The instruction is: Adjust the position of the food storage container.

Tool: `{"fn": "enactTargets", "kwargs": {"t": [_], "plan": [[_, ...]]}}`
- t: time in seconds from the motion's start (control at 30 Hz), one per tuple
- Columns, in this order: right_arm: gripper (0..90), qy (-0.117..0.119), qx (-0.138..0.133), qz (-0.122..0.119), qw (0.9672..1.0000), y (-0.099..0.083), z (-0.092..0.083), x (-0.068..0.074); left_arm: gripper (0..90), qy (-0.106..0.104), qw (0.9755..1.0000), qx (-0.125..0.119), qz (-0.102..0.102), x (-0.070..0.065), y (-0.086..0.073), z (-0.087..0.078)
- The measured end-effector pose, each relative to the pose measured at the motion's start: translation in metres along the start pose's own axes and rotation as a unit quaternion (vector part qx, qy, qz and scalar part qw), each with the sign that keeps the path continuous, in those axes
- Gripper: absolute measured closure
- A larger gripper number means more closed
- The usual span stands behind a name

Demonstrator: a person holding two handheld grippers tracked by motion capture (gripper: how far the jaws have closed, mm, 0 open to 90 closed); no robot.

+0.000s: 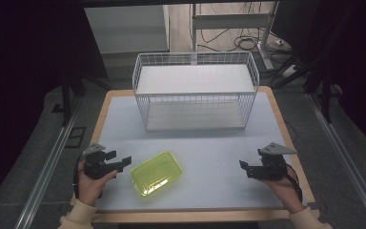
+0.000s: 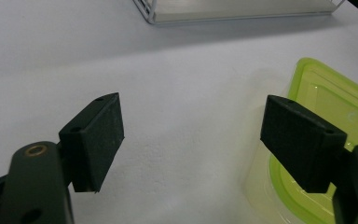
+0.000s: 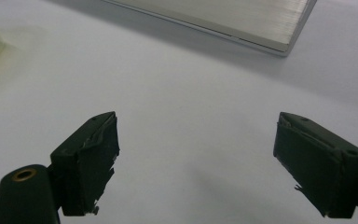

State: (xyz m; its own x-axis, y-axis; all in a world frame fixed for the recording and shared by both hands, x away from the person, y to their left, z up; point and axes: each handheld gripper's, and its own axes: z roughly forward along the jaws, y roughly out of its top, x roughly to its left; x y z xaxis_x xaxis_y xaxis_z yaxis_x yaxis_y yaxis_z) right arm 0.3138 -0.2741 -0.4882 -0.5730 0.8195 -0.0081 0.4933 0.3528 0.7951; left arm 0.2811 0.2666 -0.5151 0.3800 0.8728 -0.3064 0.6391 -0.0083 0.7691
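On the near part of a pale grey tabletop (image 1: 209, 143) edged in light wood, we see a lime-green translucent plastic container (image 1: 156, 172), shallow and rectangular with rounded corners, lying flat and turned at an angle. Further back, near the far edge, stands a white wire basket (image 1: 195, 90), long and rectangular, with a pale floor.

At the near left, a hand in a cream sleeve holds the left gripper (image 1: 119, 161), its black jaws spread apart and pointing toward the container, just beside its left end without touching it. From the left gripper view, we look along those parted jaws of the left gripper (image 2: 191, 140): bare table lies between them, and the container (image 2: 331, 98) sits behind the right-hand jaw, with a corner of the basket (image 2: 154, 16) at the top.

At the near right, well apart from the container, the other hand holds the right gripper (image 1: 248, 168), jaws also apart and holding nothing. Its own view shows the right gripper (image 3: 196, 158) wide open over bare table, the pads worn and frayed, the basket (image 3: 261, 23) base beyond.
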Motion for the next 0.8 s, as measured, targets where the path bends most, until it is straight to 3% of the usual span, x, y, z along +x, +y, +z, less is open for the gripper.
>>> {"fn": "enactTargets", "kwargs": {"t": [0.1,0.3,0.5,0.6,0.73,0.77,0.8], "plan": [[14.4,0.005,0.001,0.006,1.0,0.0,0.0,-0.003,21.3,0.002,1.0,-0.001,0.0,0.001,0.0,0.0],[15.0,0.007,-0.007,-0.004,0.9999,0.0,-0.001,-0.001,20.9,-0.006,0.9999,-0.004,-0.012,0.003,0.0,-0.002],[17.4,0.014,-0.011,-0.007,0.9998,0.001,-0.003,0.002,26.9,0.002,0.9998,0.0,-0.018,0.003,0.006,-0.011],[18.2,0.014,-0.01,-0.007,0.9998,0.002,-0.004,0.002,38.0,-0.006,0.9999,-0.009,-0.007,-0.001,0.012,-0.021],[18.5,0.014,-0.008,-0.006,0.9998,0.002,-0.003,0.002,66.9,-0.004,0.9998,-0.016,0.006,-0.007,0.016,-0.027],[18.8,0.014,-0.008,-0.006,0.9998,0.002,-0.003,0.002,66.9,-0.007,0.9998,-0.016,0.014,-0.009,0.018,-0.03],[19.0,0.014,-0.005,-0.009,0.9998,0.001,-0.003,0.001,78.7,-0.027,0.9993,-0.019,0.016,-0.013,0.021,-0.035]]}}
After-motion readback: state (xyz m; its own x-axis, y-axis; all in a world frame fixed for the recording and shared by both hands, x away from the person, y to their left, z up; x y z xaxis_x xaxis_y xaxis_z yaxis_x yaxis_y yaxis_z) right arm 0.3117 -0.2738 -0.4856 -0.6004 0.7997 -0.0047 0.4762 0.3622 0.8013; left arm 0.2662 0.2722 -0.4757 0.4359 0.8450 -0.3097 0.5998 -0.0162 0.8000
